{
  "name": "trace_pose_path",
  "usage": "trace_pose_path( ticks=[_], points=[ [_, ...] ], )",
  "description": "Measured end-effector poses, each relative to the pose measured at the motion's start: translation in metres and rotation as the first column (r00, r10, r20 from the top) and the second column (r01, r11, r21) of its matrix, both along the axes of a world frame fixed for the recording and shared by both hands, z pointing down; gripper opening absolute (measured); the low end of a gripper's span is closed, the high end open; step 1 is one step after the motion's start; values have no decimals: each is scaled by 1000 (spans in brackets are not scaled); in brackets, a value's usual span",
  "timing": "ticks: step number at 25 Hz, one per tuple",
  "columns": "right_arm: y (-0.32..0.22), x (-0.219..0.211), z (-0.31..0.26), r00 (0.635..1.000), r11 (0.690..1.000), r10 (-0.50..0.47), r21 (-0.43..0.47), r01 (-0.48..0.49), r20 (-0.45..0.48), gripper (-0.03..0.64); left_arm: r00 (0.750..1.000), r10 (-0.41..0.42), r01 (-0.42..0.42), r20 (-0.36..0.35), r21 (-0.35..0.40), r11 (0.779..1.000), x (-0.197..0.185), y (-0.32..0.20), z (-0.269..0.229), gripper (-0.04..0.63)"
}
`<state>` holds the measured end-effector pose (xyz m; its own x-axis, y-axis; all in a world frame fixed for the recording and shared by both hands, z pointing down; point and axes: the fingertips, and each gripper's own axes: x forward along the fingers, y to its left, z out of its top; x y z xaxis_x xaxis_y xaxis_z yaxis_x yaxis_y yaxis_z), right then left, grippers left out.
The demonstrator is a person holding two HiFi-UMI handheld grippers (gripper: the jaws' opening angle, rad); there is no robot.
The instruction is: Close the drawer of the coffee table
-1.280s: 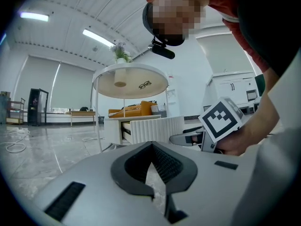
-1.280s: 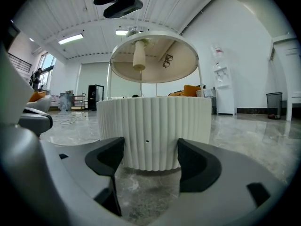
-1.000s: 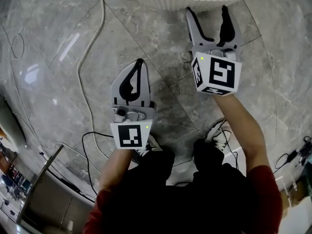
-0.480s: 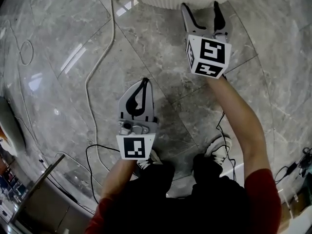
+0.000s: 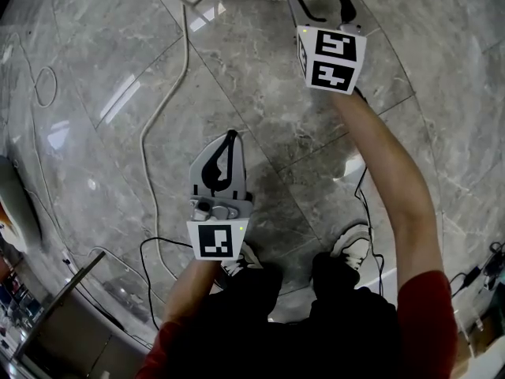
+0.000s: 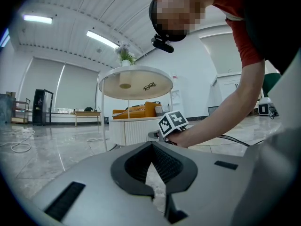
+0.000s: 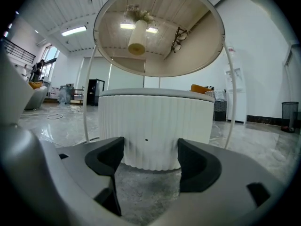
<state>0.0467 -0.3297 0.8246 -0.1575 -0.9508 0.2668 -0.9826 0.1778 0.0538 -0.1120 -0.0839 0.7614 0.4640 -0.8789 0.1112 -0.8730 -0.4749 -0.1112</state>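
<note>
Grey marble floor (image 5: 118, 93) all round. Fingers of the right gripper (image 7: 150, 161) are spread, close before the far ribbed white drawer (image 7: 155, 126) of the coffee table (image 7: 160, 32). Left gripper (image 5: 229, 144) hangs near, fingers pressed together, empty. The rigid front likely slides easily, so push mid-face gently, as the light table may skid.

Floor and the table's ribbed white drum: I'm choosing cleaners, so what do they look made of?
The floor looks like polished grey marble or marble-look tile: it has veining, joint lines and mirror-like light reflections. The ribbed drum is matt white and evenly fluted with no grain showing. It could be painted wood or moulded plastic; I cannot tell which.
</note>
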Motion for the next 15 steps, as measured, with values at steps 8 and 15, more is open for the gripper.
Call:
trace_pose_path(
  ticks=[8, 15],
  points=[
    [0, -5, 0, 998, 999, -38, -18, 37, -56, 339, 1000, -8, 8, -6, -1, 1000, 0, 1, -3, 12],
    [36, 3, -32, 989, 989, -71, 118, 86, -129, 339, 1000, -9, 9, -5, -6, 1000, -3, -1, -3, 12]
  ],
)
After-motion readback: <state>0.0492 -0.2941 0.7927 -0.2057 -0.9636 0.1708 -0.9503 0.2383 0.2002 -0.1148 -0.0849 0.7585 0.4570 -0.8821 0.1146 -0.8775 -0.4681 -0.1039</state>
